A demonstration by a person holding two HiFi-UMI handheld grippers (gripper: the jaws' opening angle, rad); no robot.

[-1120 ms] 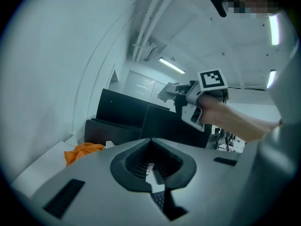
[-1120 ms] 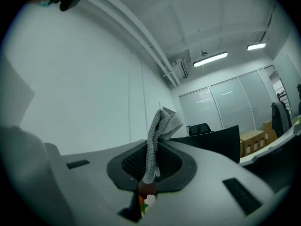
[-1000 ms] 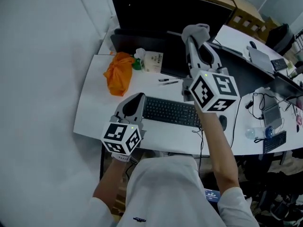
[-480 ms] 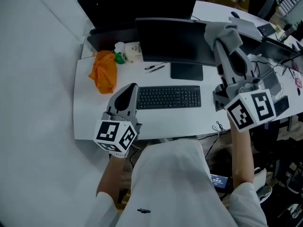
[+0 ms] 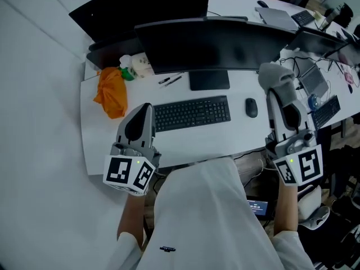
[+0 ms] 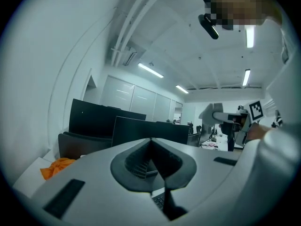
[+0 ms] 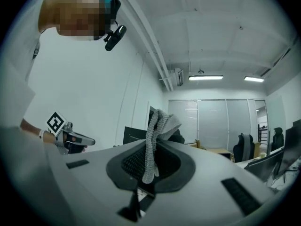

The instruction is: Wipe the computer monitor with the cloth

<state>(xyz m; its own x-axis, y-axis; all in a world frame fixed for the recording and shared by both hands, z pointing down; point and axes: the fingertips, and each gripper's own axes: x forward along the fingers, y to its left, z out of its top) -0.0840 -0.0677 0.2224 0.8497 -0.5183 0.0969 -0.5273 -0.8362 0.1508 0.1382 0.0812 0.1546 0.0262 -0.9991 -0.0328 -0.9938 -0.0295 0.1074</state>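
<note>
A grey knitted cloth [image 7: 151,140] is pinched between the fingers [image 7: 126,163] of the right gripper [image 5: 279,93], the wide black computer monitor [image 5: 214,46] standing ahead-left of them, while the left gripper [image 6: 151,147] is held with fingers [image 6: 135,161] pressed together.

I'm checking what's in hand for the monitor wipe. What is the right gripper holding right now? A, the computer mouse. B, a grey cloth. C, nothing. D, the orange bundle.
B: in the right gripper view, the right gripper has its jaws shut on the grey cloth, which sticks up past their tips.
</note>
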